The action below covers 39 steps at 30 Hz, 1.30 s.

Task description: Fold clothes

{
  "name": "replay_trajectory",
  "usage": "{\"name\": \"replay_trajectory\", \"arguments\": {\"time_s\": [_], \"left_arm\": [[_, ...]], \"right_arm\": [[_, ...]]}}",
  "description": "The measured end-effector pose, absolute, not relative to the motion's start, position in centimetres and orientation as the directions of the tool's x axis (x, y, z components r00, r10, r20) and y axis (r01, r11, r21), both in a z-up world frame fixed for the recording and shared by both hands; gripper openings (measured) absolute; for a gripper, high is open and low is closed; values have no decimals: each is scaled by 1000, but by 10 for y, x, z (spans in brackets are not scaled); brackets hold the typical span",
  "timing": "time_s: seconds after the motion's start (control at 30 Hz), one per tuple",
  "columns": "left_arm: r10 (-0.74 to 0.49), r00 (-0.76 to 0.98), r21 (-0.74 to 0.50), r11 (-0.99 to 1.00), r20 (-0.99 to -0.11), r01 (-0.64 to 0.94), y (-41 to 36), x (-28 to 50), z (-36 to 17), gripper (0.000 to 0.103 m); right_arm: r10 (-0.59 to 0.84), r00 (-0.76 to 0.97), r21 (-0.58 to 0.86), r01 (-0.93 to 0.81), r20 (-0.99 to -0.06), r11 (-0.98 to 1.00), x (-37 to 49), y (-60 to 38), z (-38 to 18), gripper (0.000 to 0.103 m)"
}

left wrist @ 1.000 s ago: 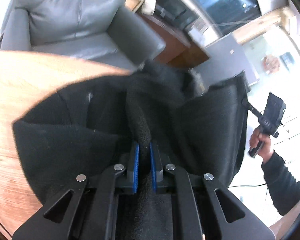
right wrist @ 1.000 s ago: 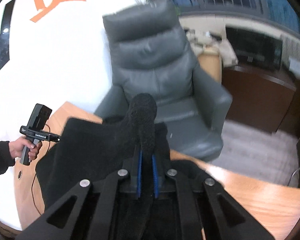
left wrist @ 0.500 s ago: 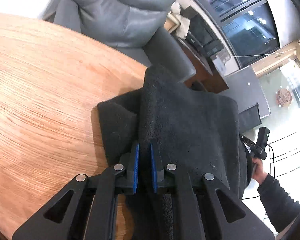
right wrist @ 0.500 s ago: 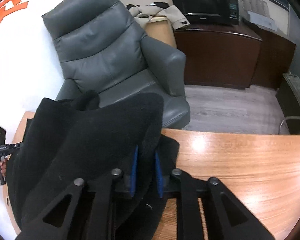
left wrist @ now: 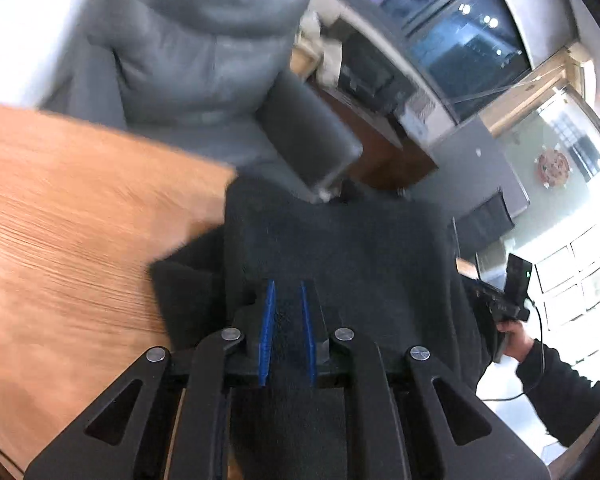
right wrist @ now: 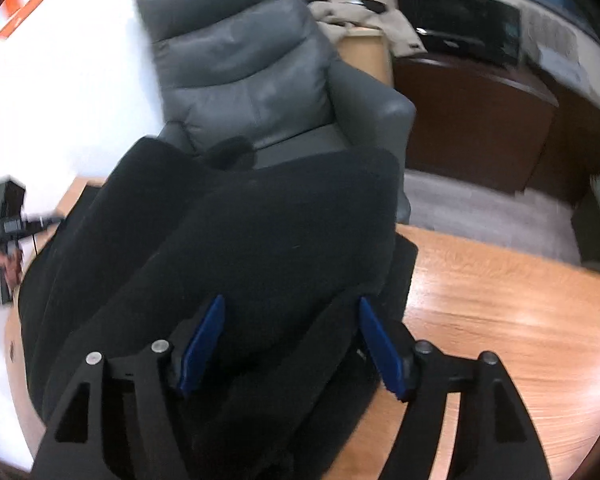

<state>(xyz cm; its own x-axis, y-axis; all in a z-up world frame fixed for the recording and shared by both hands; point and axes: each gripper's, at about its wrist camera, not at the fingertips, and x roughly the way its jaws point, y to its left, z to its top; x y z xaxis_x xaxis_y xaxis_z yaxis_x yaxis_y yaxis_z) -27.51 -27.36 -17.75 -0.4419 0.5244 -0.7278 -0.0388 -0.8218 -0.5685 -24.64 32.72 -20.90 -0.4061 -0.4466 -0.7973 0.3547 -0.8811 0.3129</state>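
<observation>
Two tongs over one black garment (left wrist: 340, 248) on the wooden table (left wrist: 60, 240). On the left, left tongs (left wrist: 286, 332) nearly closed, a fleece layer between the blue pads (clamped or not, cannot tell). On the right, right tongs (right wrist: 292, 344) wide open, holding nothing. Folded over at least once, thick soft layers, rounded edges; not yet a tidy packet. Behind, a grey leather armchair (right wrist: 240, 72).

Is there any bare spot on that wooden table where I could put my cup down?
Yes. Bare wood table lies left of the black garment, toward the grey armchair. Another bare stretch lies right of the garment. The middle is crowded by the cloth and both grippers.
</observation>
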Motion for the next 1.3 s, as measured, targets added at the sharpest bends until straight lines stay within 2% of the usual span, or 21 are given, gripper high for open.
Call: {"name": "replay_trajectory", "arguments": {"time_s": [0.03, 0.07, 0.1, 0.17, 0.3, 0.43, 0.53, 0.57, 0.63, 0.7, 0.73, 0.77, 0.8, 0.83, 0.9, 0.93, 1.0, 1.03, 1.1, 1.17, 1.3], "left_arm": [[529, -415, -570, -821, -740, -31, -269, -281, -187, 10], [529, -404, -567, -823, -746, -29, -269, -282, -193, 9], [522, -407, -562, -827, -749, -26, -271, -282, -195, 7], [512, -404, -557, -830, -758, -7, -276, -279, -196, 2], [478, -395, -506, -862, -785, -36, -276, -269, -194, 1], [450, -399, -477, -878, -799, -35, -279, -256, -191, 1], [424, -403, -441, -896, -811, -55, -277, -248, -187, 1], [408, -408, -419, -906, -817, -68, -273, -246, -183, 0], [396, -428, -391, -914, -812, -106, -264, -242, -166, 0], [410, -473, -365, -912, -780, -189, -241, -235, -136, 0], [443, -490, -374, -896, -750, -238, -223, -233, -122, 2], [486, -502, -392, -874, -715, -288, -203, -230, -109, 4], [513, -496, -398, -858, -700, -325, -184, -229, -104, 8], [509, -466, -383, -858, -724, -342, -165, -230, -108, 13], [452, -383, -347, -884, -806, -314, -146, -233, -142, 13], [420, -338, -328, -897, -842, -297, -138, -235, -161, 9], [427, -348, -342, -897, -835, -279, -144, -228, -175, 7], [430, -370, -345, -898, -824, -274, -150, -223, -174, 2], [469, -379, -395, -882, -798, -258, -162, -218, -178, 3], [487, -369, -402, -870, -792, -284, -165, -209, -180, 3], [501, -329, -377, -848, -800, -373, -172, -188, -178, 3]], "right_arm": [[-439, -416, 316, 333, -797, -888, -248, 332, -212, 54], [-433, -424, 320, 313, -795, -894, -249, 336, -214, 34], [-437, -428, 332, 300, -791, -894, -248, 341, -214, 23], [-435, -434, 332, 295, -789, -896, -243, 349, -209, 13], [-344, -482, 210, 311, -805, -927, -219, 348, -193, 9], [-241, -537, 164, 188, -808, -968, -186, 368, -181, 1], [-258, -513, 175, 206, -819, -963, -167, 366, -182, 2], [-281, -521, 173, 246, -806, -954, -166, 357, -176, 8], [-328, -535, 168, 326, -778, -930, -164, 339, -166, 12], [-376, -544, 159, 403, -750, -901, -163, 321, -155, 40], [-399, -547, 153, 440, -736, -885, -162, 312, -150, 48], [-423, -549, 146, 477, -721, -867, -161, 303, -144, 69], [-435, -542, 131, 509, -719, -851, -162, 293, -143, 77], [-387, -504, 86, 521, -772, -850, -170, 282, -163, 77], [-262, -431, -1, 520, -863, -854, -180, 271, -202, 70], [-262, -423, 12, 509, -867, -861, -177, 276, -210, 70], [-266, -461, 39, 446, -847, -894, -164, 294, -205, 69], [-235, -467, 21, 418, -852, -908, -157, 300, -203, 69], [-178, -462, 4, 354, -869, -935, -134, 321, -203, 69], [-211, -423, 83, 301, -881, -950, -107, 335, -204, 69], [-197, -385, 49, 361, -902, -931, -61, 313, -195, 66]]}}
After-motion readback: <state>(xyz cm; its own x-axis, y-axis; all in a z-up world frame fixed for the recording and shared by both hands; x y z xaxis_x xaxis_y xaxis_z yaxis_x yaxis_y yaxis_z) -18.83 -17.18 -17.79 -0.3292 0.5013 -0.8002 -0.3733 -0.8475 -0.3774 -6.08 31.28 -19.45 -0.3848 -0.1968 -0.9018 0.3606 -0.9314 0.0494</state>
